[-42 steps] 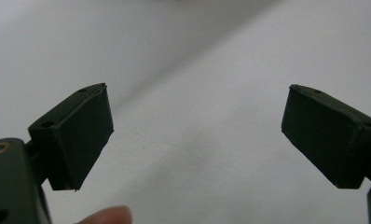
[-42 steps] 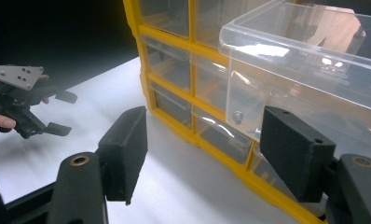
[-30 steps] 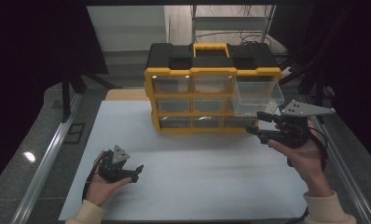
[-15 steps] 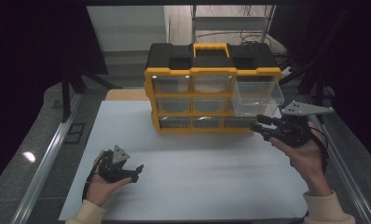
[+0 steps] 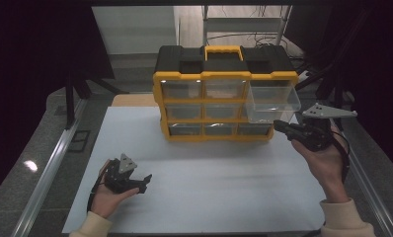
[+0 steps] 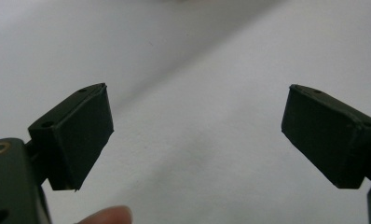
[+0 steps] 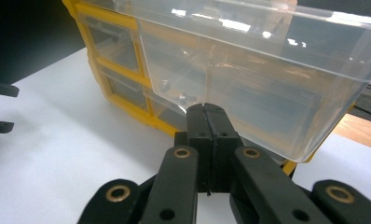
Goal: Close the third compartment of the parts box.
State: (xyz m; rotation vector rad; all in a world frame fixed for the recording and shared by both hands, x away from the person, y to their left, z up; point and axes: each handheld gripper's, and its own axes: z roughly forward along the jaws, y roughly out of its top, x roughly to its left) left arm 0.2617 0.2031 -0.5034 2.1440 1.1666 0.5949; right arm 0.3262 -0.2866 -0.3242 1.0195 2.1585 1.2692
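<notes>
Right tongs (image 7: 206, 112) just closed, empty, tips seemingly touching clear drawer (image 7: 267, 70) (pulled out); left tongs (image 6: 197, 135) wide open.

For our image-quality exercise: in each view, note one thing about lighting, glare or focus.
High view: dark surroundings, brightly lit white table, a glare spot on the metal rail at left. Left gripper view: the left gripper has soft, out-of-focus jaws over featureless white. Right gripper view: bright reflections streak the rim of the clear drawer; the right gripper looks sharp.

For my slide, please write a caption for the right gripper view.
Shut right tool just below the pulled-out clear drawer of the yellow organizer.
</notes>
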